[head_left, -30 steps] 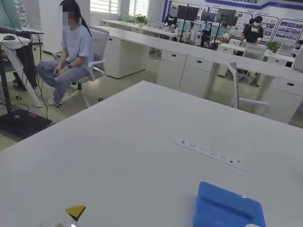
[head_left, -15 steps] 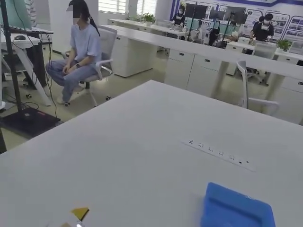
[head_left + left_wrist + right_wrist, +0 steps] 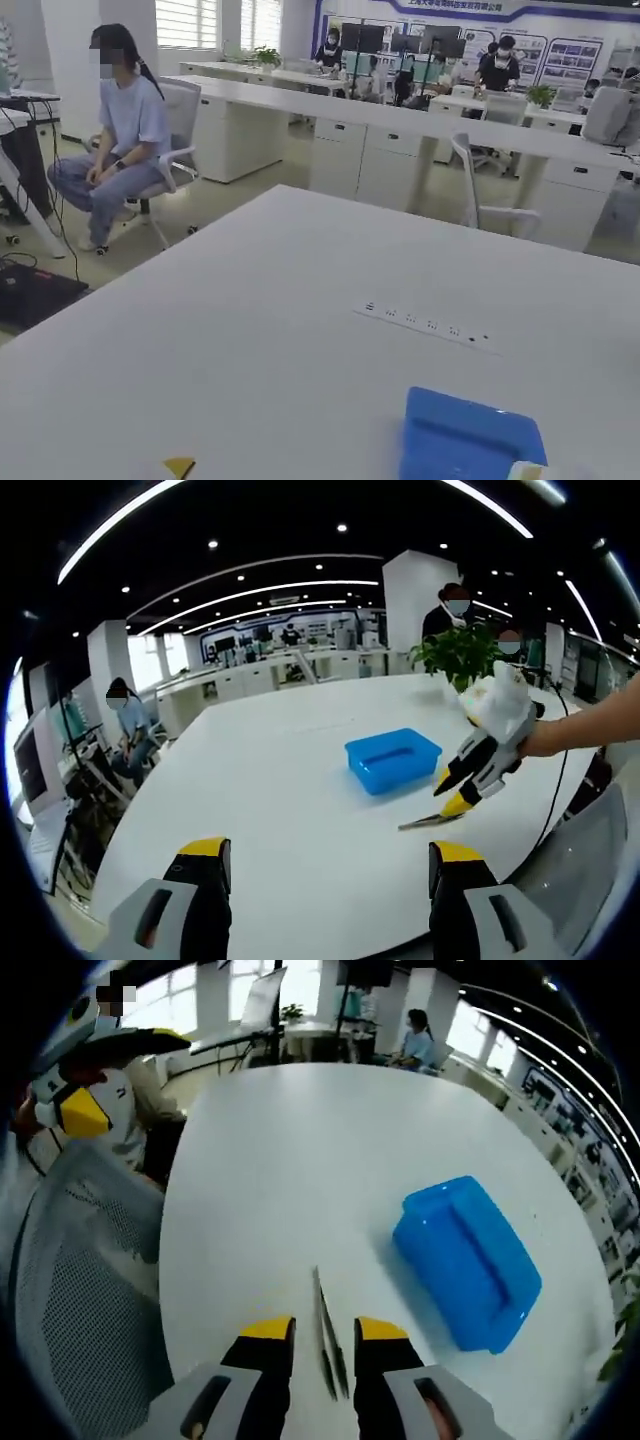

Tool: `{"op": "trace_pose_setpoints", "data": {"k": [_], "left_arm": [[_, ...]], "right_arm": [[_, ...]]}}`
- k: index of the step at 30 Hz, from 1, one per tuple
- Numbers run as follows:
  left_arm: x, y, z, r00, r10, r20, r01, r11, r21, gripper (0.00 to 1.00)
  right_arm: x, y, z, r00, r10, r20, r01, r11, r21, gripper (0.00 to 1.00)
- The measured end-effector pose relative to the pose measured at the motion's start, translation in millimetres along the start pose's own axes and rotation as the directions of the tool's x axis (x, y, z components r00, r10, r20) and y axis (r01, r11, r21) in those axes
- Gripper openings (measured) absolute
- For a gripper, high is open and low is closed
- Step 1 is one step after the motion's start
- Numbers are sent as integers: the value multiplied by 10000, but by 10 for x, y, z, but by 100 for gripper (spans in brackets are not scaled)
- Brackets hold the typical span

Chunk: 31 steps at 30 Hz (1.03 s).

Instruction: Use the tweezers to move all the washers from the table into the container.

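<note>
We find the container (image 3: 470,435) unmoved near the front edge of the table (image 3: 250,330); right gripper (image 3: 325,1330) narrow, clamping the tweezers (image 3: 320,1305); left gripper (image 3: 328,850) wide, empty; wall banner (image 3: 470,8) writing unreadable

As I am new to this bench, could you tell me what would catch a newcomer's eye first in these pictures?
The blue container stands out on the white table, right of centre in the left gripper view. Beside it the right claw grips thin tweezers close to the table. The left claw hangs open in that view's foreground.
</note>
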<state>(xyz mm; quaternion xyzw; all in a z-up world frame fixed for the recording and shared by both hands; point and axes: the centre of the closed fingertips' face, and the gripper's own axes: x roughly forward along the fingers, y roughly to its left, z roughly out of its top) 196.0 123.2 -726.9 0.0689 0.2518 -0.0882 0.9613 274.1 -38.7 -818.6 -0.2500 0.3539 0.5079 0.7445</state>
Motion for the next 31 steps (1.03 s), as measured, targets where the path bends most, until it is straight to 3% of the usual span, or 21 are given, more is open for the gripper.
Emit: {"op": "trace_pose_setpoints", "data": {"k": [3,6,7,9,10,12,13,15,18,20,25,27,31], "left_arm": [[28,-74,45,9994,-333,-39,334,9993,171,83],[51,-153,80,9976,-685,-48,685,9974,207,83],[54,-170,86,9971,-760,-44,760,9968,246,84],[58,-194,96,9964,-844,-52,845,9959,322,84],[59,-203,102,9960,-889,-38,890,9955,326,85],[69,-227,110,9947,-1026,-32,1026,9943,304,87],[74,-234,116,9945,-1051,-19,1051,9940,306,87],[84,-242,115,9943,-1068,-41,1069,9938,315,88],[99,-240,117,9942,-1073,4,1073,9939,265,91],[109,-221,134,9952,-964,147,963,9953,105,97],[121,-193,135,9951,-948,296,955,9951,-236,99],[115,-178,134,9956,-879,312,888,9956,-296,99],[93,-153,115,9966,-761,310,769,9968,-228,99]], "right_arm": [[-359,-4,17,9892,-916,1146,745,9865,1456,32],[-655,-73,-39,9633,-2065,1717,1573,9521,2622,44],[-726,-72,-60,9579,-2227,1815,1635,9421,2928,47],[-896,-111,-110,9368,-2899,1959,2071,9106,3576,59],[-992,-139,-128,9214,-3277,2088,2313,8943,3831,65],[-1105,-137,-153,9058,-3593,2244,2420,8737,4221,72],[-1182,-139,-168,8918,-3849,2380,2544,8614,4396,74],[-1275,-135,-222,8747,-4204,2414,2751,8405,4668,81],[-1347,-125,-301,8570,-4573,2374,3067,8230,4780,91],[-1383,-150,-360,8353,-4982,2326,3442,8037,4853,99],[-1380,-134,-504,8326,-5184,1954,3771,7887,4855,99],[-1363,-109,-510,8399,-5078,1917,3677,7921,4872,99],[-1337,-64,-473,8443,-4988,1961,3671,8047,4666,99]]}}
